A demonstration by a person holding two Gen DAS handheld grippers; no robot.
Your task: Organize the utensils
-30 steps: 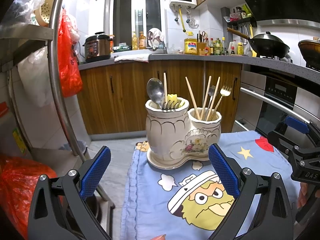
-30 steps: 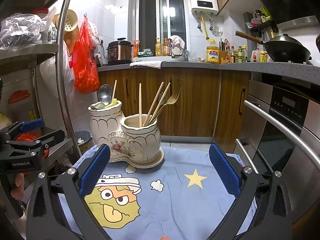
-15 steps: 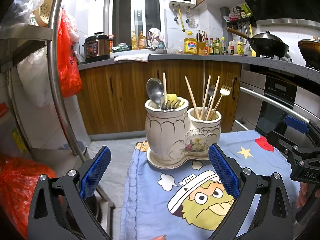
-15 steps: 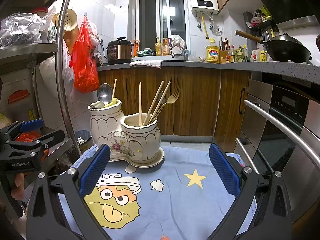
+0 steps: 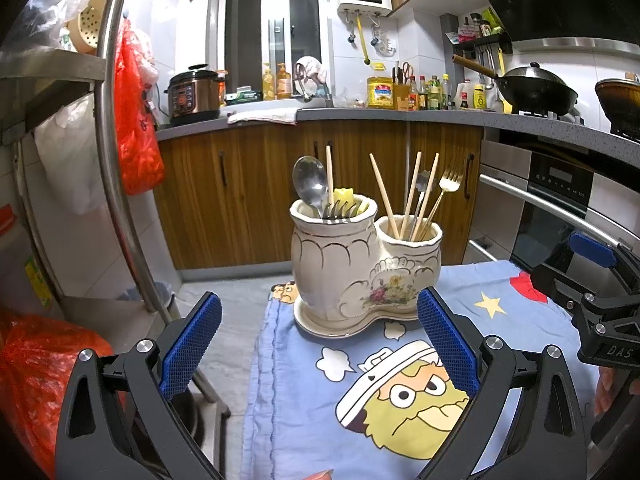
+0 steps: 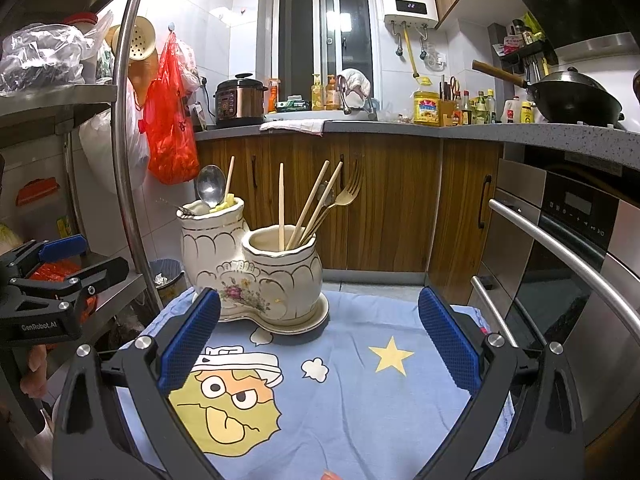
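**Both grippers held wide before the twin ceramic holder**

The left gripper is levelled forward over the near left part of the blue cartoon cloth, its blue-padded fingers spread far apart with nothing between them; one finger sits past the cloth's left edge, over the floor, the other over the cloth just in front of the holder's saucer. The right gripper is likewise levelled and spread wide, empty, its fingers framing the cloth's star print; in the left view its body shows at the far right, and in the right view the left one shows at the far left.

The ceramic utensil holder stands upright on the cloth's far side, two joined pots on one saucer; the taller pot holds a steel spoon, one chopstick, dark fork tines and something yellow; the shorter pot holds several chopsticks and a gold fork, all leaning outward; neither gripper touches the holder.

Behind are wooden cabinets, a counter with a rice cooker, a wok, an oven and a red bag hanging on a steel rack.
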